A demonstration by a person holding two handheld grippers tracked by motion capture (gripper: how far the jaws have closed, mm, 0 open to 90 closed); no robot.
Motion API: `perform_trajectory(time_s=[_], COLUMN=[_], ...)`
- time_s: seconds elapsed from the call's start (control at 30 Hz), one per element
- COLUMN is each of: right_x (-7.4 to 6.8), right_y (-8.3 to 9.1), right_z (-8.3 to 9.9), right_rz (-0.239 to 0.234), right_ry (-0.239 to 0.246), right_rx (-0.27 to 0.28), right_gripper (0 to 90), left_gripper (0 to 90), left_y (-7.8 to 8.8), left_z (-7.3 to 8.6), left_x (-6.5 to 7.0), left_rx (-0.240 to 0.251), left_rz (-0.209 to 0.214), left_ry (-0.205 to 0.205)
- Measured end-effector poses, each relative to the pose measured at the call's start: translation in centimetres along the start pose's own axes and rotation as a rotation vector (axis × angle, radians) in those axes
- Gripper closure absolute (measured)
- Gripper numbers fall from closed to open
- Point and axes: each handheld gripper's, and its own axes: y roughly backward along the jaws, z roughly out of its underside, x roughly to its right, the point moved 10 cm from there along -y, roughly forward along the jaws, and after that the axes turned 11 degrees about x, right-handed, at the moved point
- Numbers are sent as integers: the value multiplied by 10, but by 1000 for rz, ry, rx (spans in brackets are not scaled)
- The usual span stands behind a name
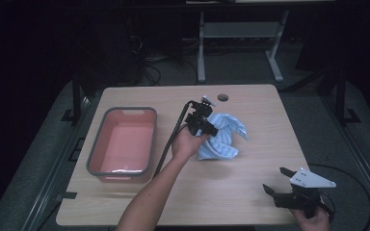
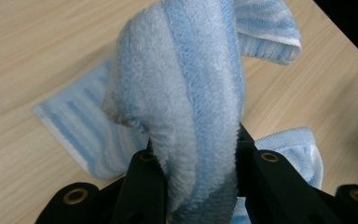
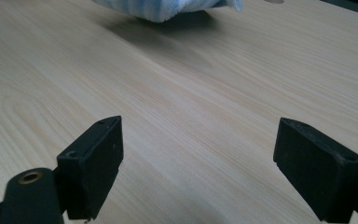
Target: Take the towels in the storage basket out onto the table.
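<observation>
The left gripper [image 1: 207,126], fingers clamped on the striped towel [image 1: 223,137], holds it mid-counter, right of the pink tub [image 1: 123,143]; the right gripper's [image 1: 275,180] fingers stand apart.

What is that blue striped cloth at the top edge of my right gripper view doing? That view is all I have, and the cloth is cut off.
Observer: It is a striped towel, and the left gripper is shut on a bunched fold of it.
Operator: Is all of it off the table?
Observer: No. In the high view part of the towel rests on the table below the left gripper.
Operator: Anything else on the table?
Observer: A pink tub with a grey rim stands left of the towel, with nothing in it that I can see.
</observation>
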Motion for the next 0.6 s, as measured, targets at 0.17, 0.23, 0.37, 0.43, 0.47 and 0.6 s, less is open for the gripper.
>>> perform_trajectory(time_s=[0.17,0.23,0.37,0.43,0.47,0.6], right_x=[2,1,0,1,0,-2], right_y=[0,0,0,0,0,0], right_z=[-1,-1,-1,-1,-2,-1], right_rz=[2,0,1,1,1,2], right_ry=[9,10,6,6,6,0], right_rx=[7,8,4,7,10,3], right_gripper=[152,152,152,152,152,152], left_gripper=[733,732,715,716,714,705], left_y=[-9,-12,-18,-21,-23,-29], left_z=[5,7,9,11,12,17], left_x=[2,3,3,3,2,0], left_rx=[-4,-11,-17,-15,-16,-16], left_rz=[5,7,5,4,3,1], left_ry=[8,10,9,13,19,38])
